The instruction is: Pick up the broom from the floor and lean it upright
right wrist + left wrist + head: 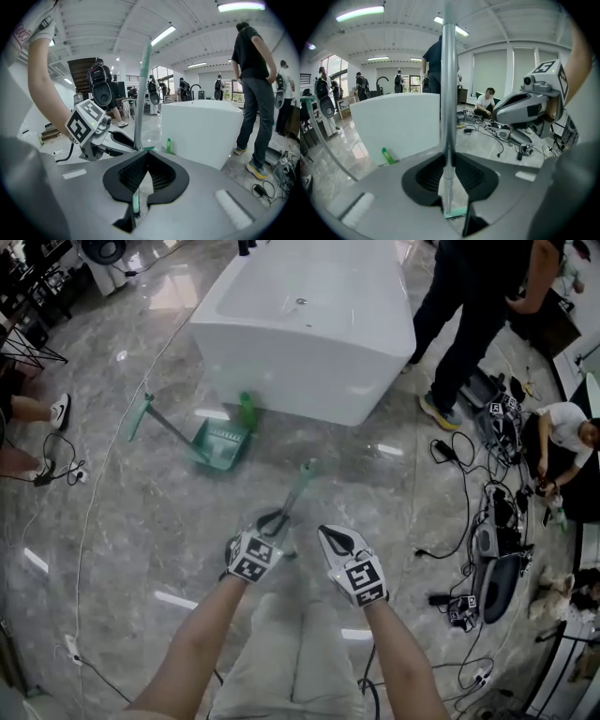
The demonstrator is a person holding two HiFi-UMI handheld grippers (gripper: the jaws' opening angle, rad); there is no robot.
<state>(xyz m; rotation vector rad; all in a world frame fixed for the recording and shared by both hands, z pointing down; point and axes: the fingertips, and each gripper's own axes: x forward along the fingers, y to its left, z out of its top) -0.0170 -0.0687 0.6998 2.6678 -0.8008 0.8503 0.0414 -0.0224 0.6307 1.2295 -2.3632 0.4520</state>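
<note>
The broom (292,491) has a thin metal handle with a greenish top end, and it stands nearly upright in front of me. My left gripper (273,521) is shut on the handle. In the left gripper view the handle (449,84) runs straight up between the pads (429,176), and the green broom head (455,213) shows below them. My right gripper (326,532) hangs just right of the handle, apart from it. Its jaws (144,157) are drawn together to a narrow slit with nothing between the pads. The handle (142,93) rises beyond its tips.
A white bathtub (309,343) stands ahead. A green dustpan (220,444) and a green bottle (247,412) lie at its foot. Cables and gear (487,540) litter the floor at right. One person (469,324) stands by the tub and another (567,427) sits.
</note>
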